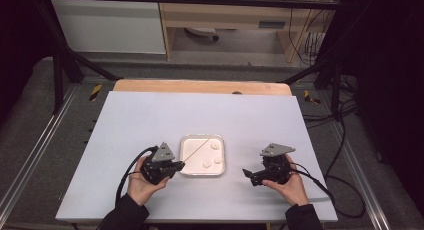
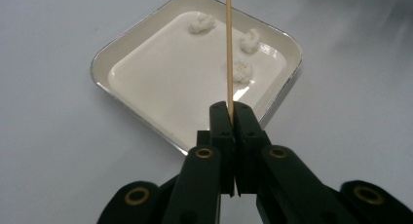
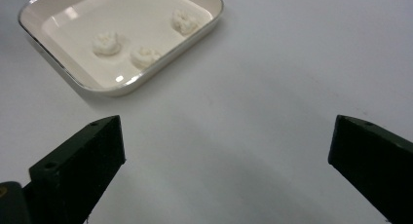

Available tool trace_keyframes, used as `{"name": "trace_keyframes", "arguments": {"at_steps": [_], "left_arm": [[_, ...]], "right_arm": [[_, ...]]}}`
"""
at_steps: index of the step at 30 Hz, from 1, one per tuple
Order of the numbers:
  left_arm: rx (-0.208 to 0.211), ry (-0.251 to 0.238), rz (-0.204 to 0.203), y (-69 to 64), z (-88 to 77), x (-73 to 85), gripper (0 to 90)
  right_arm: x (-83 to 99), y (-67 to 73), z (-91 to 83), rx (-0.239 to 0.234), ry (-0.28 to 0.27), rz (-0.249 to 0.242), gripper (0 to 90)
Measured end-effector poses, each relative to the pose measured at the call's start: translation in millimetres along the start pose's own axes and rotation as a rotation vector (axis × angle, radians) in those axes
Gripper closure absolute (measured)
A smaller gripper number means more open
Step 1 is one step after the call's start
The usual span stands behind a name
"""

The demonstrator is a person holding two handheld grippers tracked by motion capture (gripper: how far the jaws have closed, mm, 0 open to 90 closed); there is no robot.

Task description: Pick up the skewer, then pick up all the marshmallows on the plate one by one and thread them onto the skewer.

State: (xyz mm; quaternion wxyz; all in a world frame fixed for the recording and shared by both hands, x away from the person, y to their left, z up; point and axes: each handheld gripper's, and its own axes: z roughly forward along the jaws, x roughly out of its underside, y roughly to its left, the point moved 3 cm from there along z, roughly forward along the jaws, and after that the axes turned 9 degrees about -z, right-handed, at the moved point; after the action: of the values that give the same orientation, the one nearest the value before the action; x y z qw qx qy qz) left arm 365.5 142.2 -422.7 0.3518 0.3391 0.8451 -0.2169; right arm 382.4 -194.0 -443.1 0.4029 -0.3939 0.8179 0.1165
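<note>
A white square tray (image 1: pixel 192 159) sits on the table's near middle with three small white lumps (image 1: pixel 215 146) in its right half. My left gripper (image 1: pixel 179 165) is at the tray's left front corner, shut on a thin wooden skewer (image 1: pixel 196 151) that slants out over the tray. In the left gripper view the skewer (image 2: pixel 228 48) rises from between the closed jaws of the left gripper (image 2: pixel 233 109) and passes beside the lumps (image 2: pixel 241 70). My right gripper (image 1: pixel 250 176) rests to the right of the tray. In its own view the right gripper (image 3: pixel 228 131) is open wide over bare table, with the tray (image 3: pixel 63 24) ahead.
The white table top (image 1: pixel 150 115) stretches wide behind and beside the tray. A wooden board edge (image 1: pixel 200 86) lies along its far side. Black frame bars and cables (image 1: pixel 345 140) stand off to the right of the table.
</note>
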Motion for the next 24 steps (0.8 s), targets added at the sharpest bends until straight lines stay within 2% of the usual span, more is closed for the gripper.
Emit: {"name": "trace_keyframes", "arguments": {"at_steps": [10, 18, 24], "left_arm": [[-0.02, -0.044, -0.03, 10.3, -13.1, 18.1, 88.5], [-0.024, -0.06, -0.052, 14.9, -21.4, 33.4, 88.5], [-0.02, -0.063, -0.064, 17.2, -27.0, 41.9, 88.5]], "right_arm": [[-22.3, 10.3, 9.1, -0.024, -0.028, 0.003, 0.7], [-35.3, 19.7, 14.3, -0.038, -0.037, -0.008, 0.6], [-43.7, 23.7, 22.4, -0.048, -0.054, 0.009, 0.6]]}}
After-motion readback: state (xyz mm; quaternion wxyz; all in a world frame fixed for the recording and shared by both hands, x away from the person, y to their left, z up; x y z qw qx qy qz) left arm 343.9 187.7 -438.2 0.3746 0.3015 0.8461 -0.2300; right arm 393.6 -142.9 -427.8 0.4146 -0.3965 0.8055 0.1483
